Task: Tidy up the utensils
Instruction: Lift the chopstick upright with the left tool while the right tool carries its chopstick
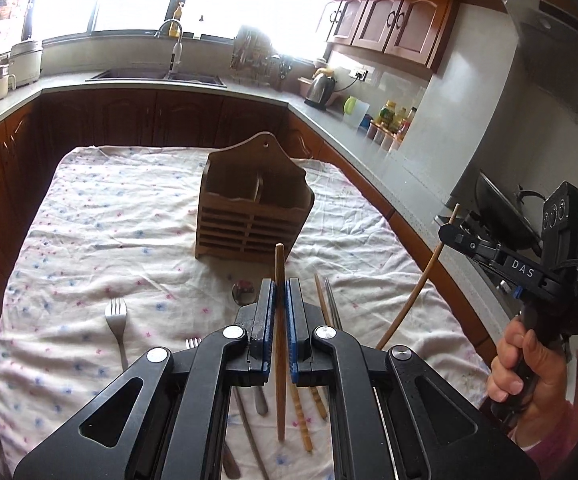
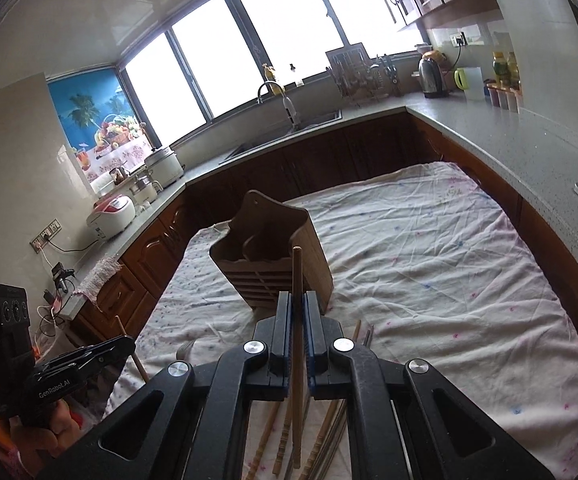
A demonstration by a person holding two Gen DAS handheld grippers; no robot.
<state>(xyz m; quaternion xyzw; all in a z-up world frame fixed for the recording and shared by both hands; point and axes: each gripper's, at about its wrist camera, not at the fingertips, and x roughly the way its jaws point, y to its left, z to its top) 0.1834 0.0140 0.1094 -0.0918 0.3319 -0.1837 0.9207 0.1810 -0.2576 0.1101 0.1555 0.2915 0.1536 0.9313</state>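
Note:
A wooden utensil holder (image 1: 251,206) (image 2: 273,262) with two compartments stands upright on the flowered cloth. My left gripper (image 1: 280,288) is shut on a wooden chopstick (image 1: 280,264), raised above the cloth in front of the holder. My right gripper (image 2: 297,300) is shut on another wooden chopstick (image 2: 297,272), also lifted and near the holder. The left wrist view shows the right gripper (image 1: 453,236) at the right, its chopstick (image 1: 413,300) slanting down. On the cloth lie a fork (image 1: 116,320), a spoon (image 1: 243,294), and several more chopsticks (image 1: 321,300) (image 2: 325,440).
The cloth-covered table (image 1: 129,208) sits inside a U-shaped kitchen counter (image 2: 489,136) with a sink (image 1: 157,76), kettle (image 2: 431,74), rice cookers (image 2: 111,216), bottles and a dish rack. A wok (image 1: 501,216) sits on the stove at the right. A person's hand (image 1: 521,364) holds the right gripper.

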